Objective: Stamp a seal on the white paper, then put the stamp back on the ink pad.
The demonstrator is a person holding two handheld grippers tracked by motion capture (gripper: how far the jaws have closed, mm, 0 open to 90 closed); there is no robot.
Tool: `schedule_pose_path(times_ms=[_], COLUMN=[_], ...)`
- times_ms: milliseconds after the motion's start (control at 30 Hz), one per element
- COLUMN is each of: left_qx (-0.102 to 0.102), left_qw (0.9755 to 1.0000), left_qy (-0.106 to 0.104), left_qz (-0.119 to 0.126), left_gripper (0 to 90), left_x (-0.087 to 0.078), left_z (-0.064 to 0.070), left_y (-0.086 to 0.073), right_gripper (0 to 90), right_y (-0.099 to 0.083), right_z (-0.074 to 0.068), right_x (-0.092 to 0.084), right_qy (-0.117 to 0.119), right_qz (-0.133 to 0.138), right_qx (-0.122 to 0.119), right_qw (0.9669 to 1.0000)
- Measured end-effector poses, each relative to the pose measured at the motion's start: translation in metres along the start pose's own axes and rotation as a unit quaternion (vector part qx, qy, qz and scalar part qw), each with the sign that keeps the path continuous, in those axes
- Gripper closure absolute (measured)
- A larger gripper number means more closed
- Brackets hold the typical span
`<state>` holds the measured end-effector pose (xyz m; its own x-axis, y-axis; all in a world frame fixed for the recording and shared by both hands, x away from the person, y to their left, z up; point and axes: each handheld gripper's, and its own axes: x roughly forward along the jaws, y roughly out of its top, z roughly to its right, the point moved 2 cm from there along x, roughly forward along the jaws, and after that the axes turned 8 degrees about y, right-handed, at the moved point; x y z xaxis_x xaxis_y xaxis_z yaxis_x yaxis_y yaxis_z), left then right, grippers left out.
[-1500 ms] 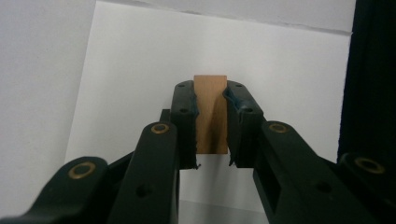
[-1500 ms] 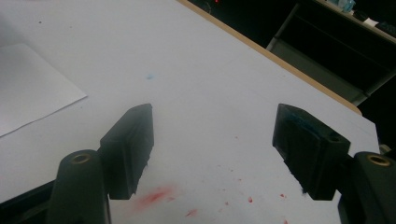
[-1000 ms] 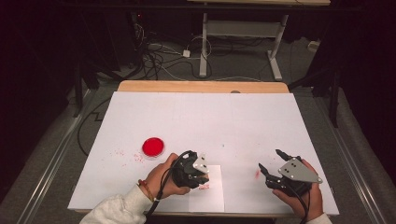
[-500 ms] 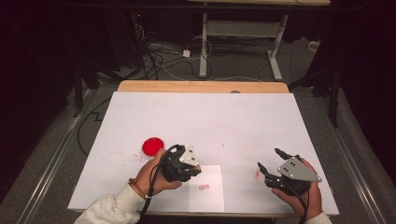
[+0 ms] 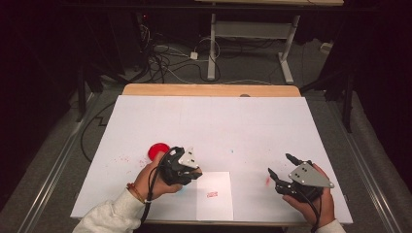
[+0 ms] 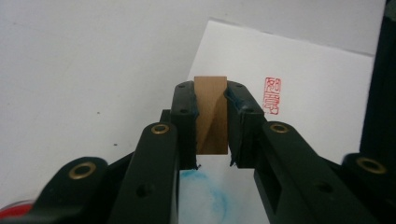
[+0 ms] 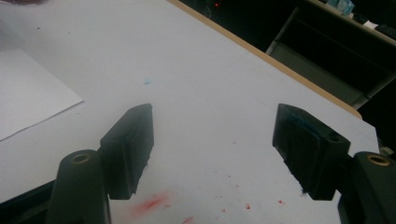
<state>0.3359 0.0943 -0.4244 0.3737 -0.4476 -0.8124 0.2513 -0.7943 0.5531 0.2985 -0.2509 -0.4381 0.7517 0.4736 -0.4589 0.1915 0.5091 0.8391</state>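
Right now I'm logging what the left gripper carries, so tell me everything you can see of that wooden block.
The wooden block is a small, plain rectangular piece of light brown wood, smooth, with a diagonal shadow across its visible face. It stands upright between the jaws of the left gripper, which is shut on its two sides, its top edge rising just above the jaw tips. It hangs over the left edge of the white paper sheet, left of the red seal print. Whether it touches the paper cannot be told.
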Motion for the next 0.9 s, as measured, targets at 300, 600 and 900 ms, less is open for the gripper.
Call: schedule_pose_path(times_ms=[300,600,900], left_qx=[-0.018,-0.043,-0.056], left_qw=[0.9997,0.9984,0.997], left_qy=[0.015,0.033,0.049], left_qz=[0.01,0.02,0.02], left_gripper=[73.7,73.6,73.6], left_x=[-0.012,-0.023,-0.029], left_z=[-0.011,-0.026,-0.035], left_y=[-0.006,-0.014,-0.019], right_gripper=[29.8,29.8,29.8], right_y=[0.0,0.0,-0.001], right_z=[-0.002,0.0,0.0], right_x=[0.0,0.0,-0.002], right_qy=[0.003,0.001,0.001], right_qz=[0.0,-0.001,0.003], right_qx=[-0.002,-0.002,-0.002], right_qw=[1.0,1.0,1.0])
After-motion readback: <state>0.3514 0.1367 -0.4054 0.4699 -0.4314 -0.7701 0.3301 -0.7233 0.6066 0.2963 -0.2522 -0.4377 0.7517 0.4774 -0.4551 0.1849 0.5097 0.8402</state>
